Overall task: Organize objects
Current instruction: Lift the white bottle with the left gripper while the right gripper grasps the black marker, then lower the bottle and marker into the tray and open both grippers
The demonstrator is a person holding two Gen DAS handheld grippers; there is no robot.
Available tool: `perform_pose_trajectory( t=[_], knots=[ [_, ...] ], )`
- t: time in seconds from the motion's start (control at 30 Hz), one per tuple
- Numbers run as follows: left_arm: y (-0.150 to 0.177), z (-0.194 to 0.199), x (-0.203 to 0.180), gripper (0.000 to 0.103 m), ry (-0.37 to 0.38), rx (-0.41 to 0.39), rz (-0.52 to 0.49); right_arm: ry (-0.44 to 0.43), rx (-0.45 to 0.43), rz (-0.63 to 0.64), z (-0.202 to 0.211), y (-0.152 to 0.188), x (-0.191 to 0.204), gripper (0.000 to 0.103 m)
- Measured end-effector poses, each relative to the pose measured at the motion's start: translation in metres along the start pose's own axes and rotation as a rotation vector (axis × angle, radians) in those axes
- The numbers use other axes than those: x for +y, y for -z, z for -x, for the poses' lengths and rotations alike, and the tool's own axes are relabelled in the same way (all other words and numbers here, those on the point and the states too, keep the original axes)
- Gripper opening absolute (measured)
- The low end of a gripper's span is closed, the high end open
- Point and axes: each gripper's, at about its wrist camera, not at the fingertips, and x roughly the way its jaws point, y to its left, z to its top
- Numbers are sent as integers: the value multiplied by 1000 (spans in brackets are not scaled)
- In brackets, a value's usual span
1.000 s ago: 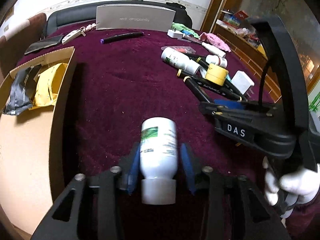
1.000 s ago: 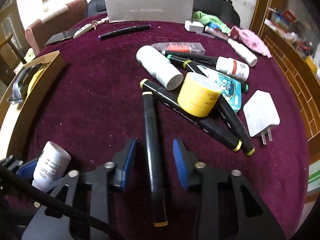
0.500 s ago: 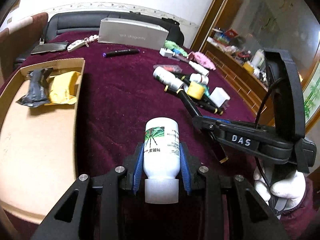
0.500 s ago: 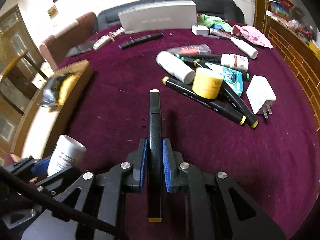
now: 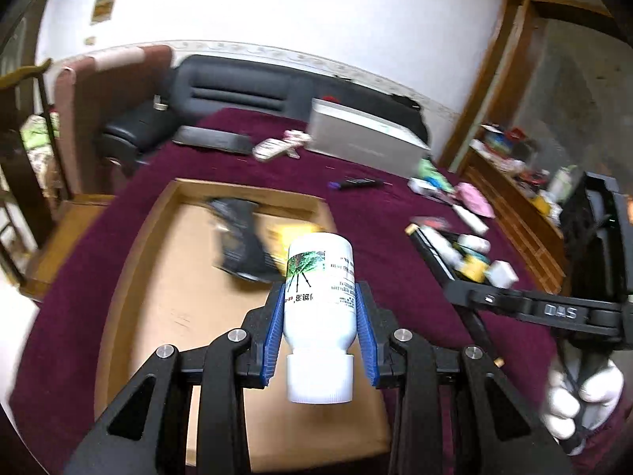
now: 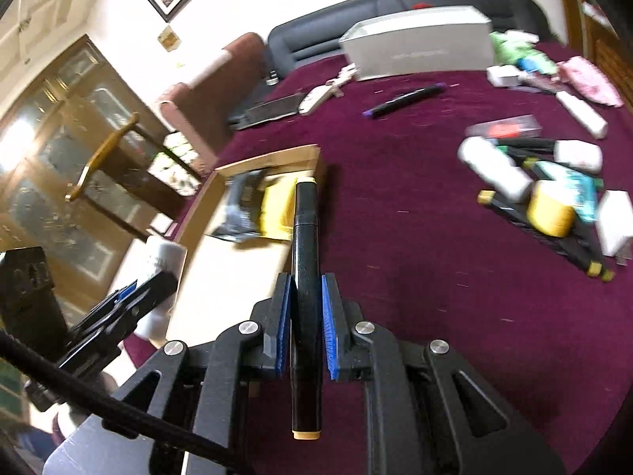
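My left gripper (image 5: 319, 297) is shut on a white bottle (image 5: 319, 289) with a green label, cap toward the camera, held above the shallow cardboard box (image 5: 174, 277). My right gripper (image 6: 306, 289) is shut on a black marker (image 6: 305, 237) with yellow ends, held over the box's right wall (image 6: 308, 158). The left gripper with the bottle (image 6: 158, 273) also shows at the left of the right wrist view. The right gripper and its marker (image 5: 443, 261) show at the right of the left wrist view. A black packet (image 5: 241, 237) and a yellow packet (image 6: 277, 206) lie in the box.
A pile on the maroon cloth (image 6: 395, 237) holds a yellow tape roll (image 6: 552, 208), white bottles (image 6: 494, 168), black markers (image 6: 554, 237) and a white charger (image 6: 615, 217). A grey box (image 6: 415, 43), a purple-tipped pen (image 6: 403, 99) and a remote (image 6: 320, 97) lie farther back.
Both grippers have lifted and swung left, carrying the bottle and the marker from over the cloth to over the cardboard box. Both stay shut on their objects.
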Motion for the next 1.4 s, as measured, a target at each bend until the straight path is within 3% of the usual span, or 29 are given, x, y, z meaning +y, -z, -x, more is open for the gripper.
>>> perform_pose_trajectory(
  t=[0.27,0.47,0.6,0.83,1.03,1.2,1.4],
  knots=[
    [-23,-45,67,29,-110,71,56,-103,81,-4,-69,-22,42,13],
    [-28,-75,89,29,-152,127,68,-180,147,-48,-116,-37,58,13],
    [-37,-89,102,29,-176,149,79,-182,171,-63,-142,-48,67,13],
    [-45,-108,121,29,-162,176,153,-143,180,-98,-181,-68,72,13],
    [-44,-113,133,29,-139,171,213,-161,196,-141,-193,-68,62,13],
    [-48,-105,139,30,-136,125,252,-171,193,-145,-194,-69,62,13],
    [-52,-93,147,36,-74,77,319,-180,190,-149,-194,-71,62,14]
  ],
)
